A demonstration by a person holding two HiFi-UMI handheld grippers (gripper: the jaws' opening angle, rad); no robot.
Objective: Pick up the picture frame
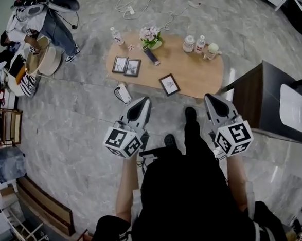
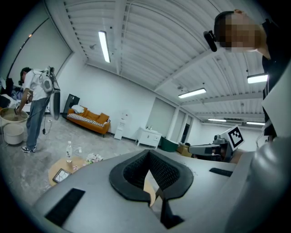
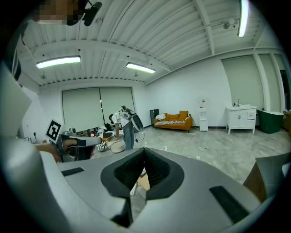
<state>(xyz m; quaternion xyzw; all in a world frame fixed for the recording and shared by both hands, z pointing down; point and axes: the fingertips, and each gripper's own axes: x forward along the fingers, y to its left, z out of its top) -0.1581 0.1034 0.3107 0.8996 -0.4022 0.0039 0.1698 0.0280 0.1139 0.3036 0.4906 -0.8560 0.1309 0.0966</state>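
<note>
Three black picture frames lie on a low oval wooden table (image 1: 195,74): a pair (image 1: 126,66) at its left and a single one (image 1: 169,84) near the front edge. My left gripper (image 1: 143,104) hovers shut and empty over the floor just short of the table. My right gripper (image 1: 212,102), also shut and empty, is near the table's right front. In the left gripper view the shut left gripper (image 2: 151,175) fills the foreground, with one frame (image 2: 60,175) far to the left. The right gripper view shows the closed right gripper (image 3: 140,175) with a sliver of table behind it.
Flowers (image 1: 151,36), a dark remote (image 1: 151,56), and bottles and jars (image 1: 199,44) stand at the table's back. A white device (image 1: 124,93) lies on the floor by its front left. A dark cabinet (image 1: 266,97) stands right. Another person (image 1: 47,25) works far left. Cables (image 1: 143,6) trail beyond.
</note>
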